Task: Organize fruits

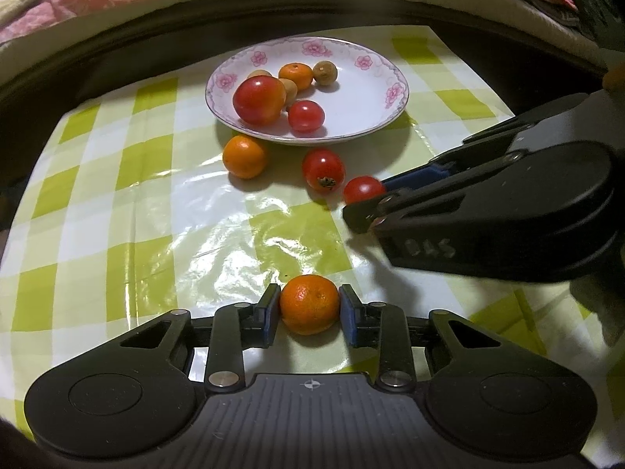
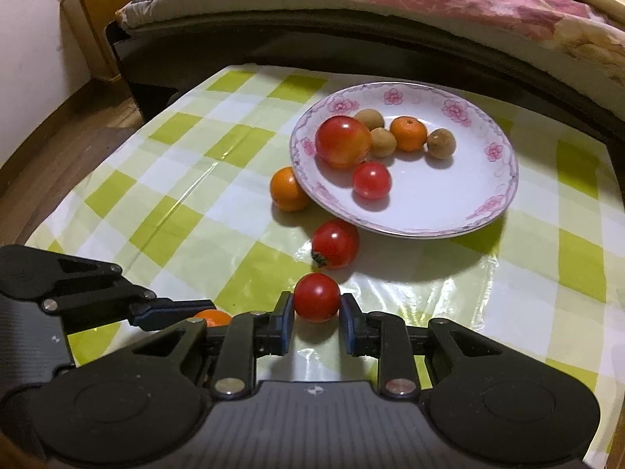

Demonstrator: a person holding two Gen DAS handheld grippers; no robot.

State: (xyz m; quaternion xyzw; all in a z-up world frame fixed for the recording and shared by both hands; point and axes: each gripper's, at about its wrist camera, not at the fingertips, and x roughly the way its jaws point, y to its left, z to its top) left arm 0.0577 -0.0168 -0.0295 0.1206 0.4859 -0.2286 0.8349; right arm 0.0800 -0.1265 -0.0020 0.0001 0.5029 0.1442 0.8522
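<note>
The left gripper [image 1: 309, 305] pinches a mandarin [image 1: 309, 304] between its blue pads, both touching the fruit, well short of the plate [image 1: 367, 117] on the near side of the checked cloth [image 1: 117, 203]. The right gripper [image 2: 316, 308] brackets a small tomato [image 2: 316, 297]; the left pad touches it, but a thin gap seems to show at the right pad, so I cannot tell whether it grips. That tomato sits on the cloth, near the plate. A stemmed tomato [image 2: 335, 243] lies just beside the plate's near rim, and a second mandarin [image 2: 287, 189] touches its left rim. On the plate rest 1 big tomato [image 2: 343, 141], 1 small tomato [image 2: 372, 179], 1 mandarin [image 2: 408, 133] and 3 brown fruits [image 2: 441, 143].
</note>
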